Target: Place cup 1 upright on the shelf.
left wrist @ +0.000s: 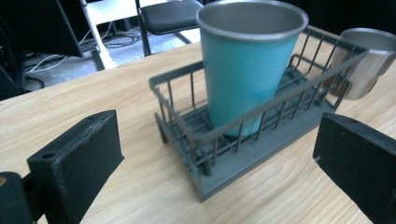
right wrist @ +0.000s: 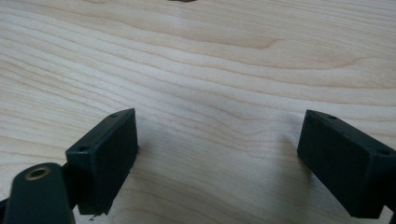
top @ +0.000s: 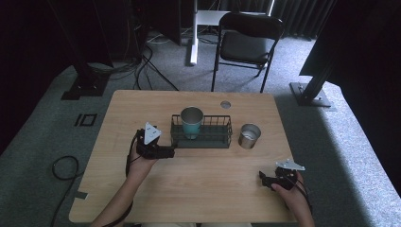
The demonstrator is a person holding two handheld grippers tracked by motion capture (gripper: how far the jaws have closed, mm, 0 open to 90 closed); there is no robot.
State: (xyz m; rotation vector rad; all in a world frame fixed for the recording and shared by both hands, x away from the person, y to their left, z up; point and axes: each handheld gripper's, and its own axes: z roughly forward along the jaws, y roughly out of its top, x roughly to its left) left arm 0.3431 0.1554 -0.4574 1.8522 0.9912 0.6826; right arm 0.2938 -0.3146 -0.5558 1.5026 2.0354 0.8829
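Evidently light, rigid and slick, the teal metal tumbler (left wrist: 247, 70) standing in the grey wire basket (left wrist: 187, 135) we would pinch across its wall near the rim, our left gripper (top: 166, 152) and right gripper (top: 265, 179) both released.

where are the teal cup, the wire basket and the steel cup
teal cup (left wrist: 243, 74), left gripper view, outer wall
wire basket (left wrist: 224, 129), left gripper view, near top rail
steel cup (top: 249, 136), high view, side wall
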